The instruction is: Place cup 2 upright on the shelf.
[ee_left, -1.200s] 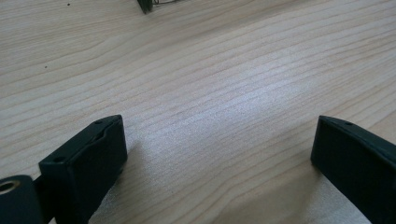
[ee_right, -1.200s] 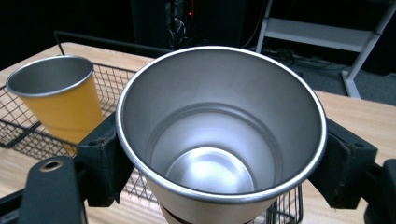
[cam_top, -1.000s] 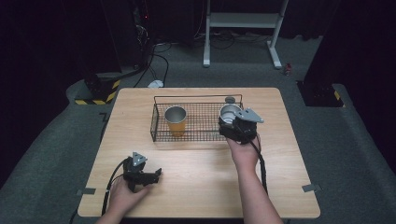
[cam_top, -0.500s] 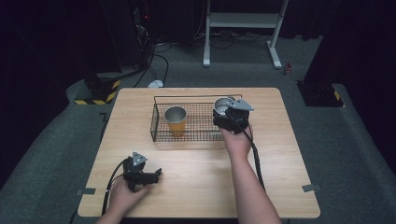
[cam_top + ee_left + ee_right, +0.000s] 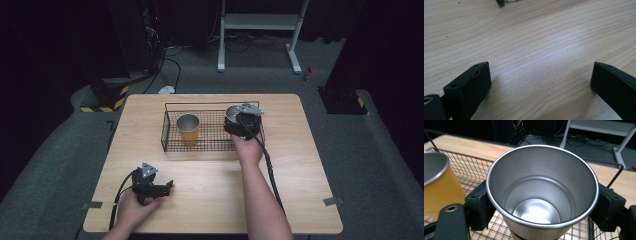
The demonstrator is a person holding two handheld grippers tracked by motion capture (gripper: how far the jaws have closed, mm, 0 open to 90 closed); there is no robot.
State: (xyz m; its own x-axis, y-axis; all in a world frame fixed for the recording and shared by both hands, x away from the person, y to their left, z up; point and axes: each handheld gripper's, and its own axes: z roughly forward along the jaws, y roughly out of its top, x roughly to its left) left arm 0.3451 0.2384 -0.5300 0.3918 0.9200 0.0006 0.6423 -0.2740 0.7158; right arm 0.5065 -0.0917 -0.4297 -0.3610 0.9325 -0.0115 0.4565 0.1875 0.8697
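Lab or studio: dark curtained surround, grey carpet (image 5: pixel 370 165), floor cables (image 5: pixel 167 60), white equipment stand (image 5: pixel 260 22).

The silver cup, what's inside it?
Nothing: the silver cup is bare, shiny metal down to its bottom. The right gripper holds it over the wire basket; what's under the cup is hidden.

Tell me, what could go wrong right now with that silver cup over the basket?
The right gripper clamps the silver cup by its smooth sides, so it might slip. The orange cup stands close beside it in the basket; a sideways nudge could knock it. Lowered carelessly, the cup might catch the basket's wire rim.
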